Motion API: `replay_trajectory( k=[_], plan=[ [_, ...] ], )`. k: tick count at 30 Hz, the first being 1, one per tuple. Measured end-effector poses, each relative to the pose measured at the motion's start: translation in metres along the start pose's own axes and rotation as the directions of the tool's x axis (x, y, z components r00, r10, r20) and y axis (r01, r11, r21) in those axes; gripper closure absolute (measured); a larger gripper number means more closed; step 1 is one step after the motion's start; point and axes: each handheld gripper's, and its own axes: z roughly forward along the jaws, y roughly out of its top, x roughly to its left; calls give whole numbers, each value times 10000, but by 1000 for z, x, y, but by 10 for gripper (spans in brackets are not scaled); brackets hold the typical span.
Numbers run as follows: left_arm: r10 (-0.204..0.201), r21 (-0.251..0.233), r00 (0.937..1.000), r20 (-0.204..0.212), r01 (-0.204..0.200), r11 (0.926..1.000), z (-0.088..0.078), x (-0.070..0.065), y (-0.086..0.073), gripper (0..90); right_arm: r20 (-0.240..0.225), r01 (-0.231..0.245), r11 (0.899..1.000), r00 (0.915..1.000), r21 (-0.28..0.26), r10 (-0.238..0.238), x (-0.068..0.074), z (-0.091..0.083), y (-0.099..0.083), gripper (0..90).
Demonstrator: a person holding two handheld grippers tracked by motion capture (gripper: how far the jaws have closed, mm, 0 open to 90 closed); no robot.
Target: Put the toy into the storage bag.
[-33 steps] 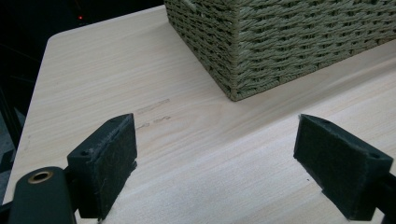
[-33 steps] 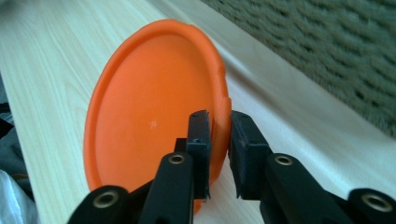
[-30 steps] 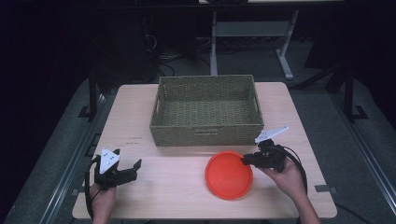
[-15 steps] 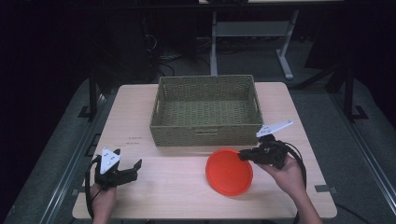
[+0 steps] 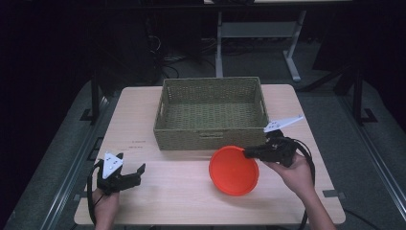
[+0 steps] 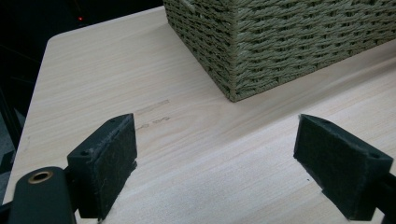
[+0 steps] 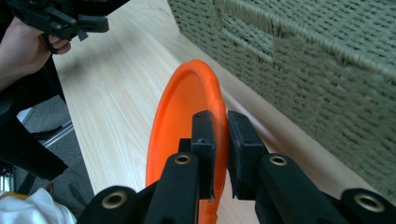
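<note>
Plate: orange, round, lower centre-right of the high view, just in front of the basket's near wall. Tilted, its right edge raised off the table and its left side low. In the right gripper view it stands nearly on edge, rim running up the middle of the frame, hollow face to the left.

Right gripper: lower right of the high view, held in a hand that enters from the bottom edge. Jaws clenched on the plate's right rim; in its own view the two black pads pinch the rim from either side.

Left gripper: lower left of the high view, low over the table, in a hand at the bottom edge. Jaws released, wide apart; in its own view nothing but bare wood lies between the pads. It is well apart from the plate.

Basket: woven, olive-green, rectangular, upper centre of the table. Its corner fills the upper right of the left gripper view.

Table: pale wood, rounded corners, with faint marks left of the basket.
</note>
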Motion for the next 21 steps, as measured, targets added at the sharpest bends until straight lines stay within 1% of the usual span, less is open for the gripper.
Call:
replay_trajectory(
  k=[2, 6, 10, 14, 16, 20, 21],
  plan=[
    [61, 38, 10000, -10, -61, 10000, -1, 1, 0, 128, 31, 46, 10000, 10000, -10, -46, 1, -1, 5, 818],
    [47, 29, 10000, -19, -46, 10000, -1, 2, 0, 128, 44, 174, 9998, 9998, 57, -174, 4, -4, 17, 818],
    [-93, -91, 9999, -59, 92, 9999, -1, 1, 0, 128, 98, 265, 9996, 9996, 81, -266, 7, -8, 31, 819],
    [-35, -24, 10000, -56, 35, 10000, -2, 3, 0, 128, 59, 289, 9996, 9996, 31, -289, 11, -15, 45, 819],
    [-64, -33, 10000, -71, 63, 10000, -2, 3, 0, 128, 24, 321, 9994, 9995, -94, -321, 12, -20, 52, 819],
    [-125, -96, 9999, -92, 124, 9999, -2, 3, -1, 128, 55, 296, 9994, 9995, -163, -295, 12, -27, 65, 819],
    [-101, -99, 9999, -120, 100, 9999, -2, 3, -1, 128, 126, 296, 9995, 9995, -146, -294, 13, -28, 69, 819]
  ],
)
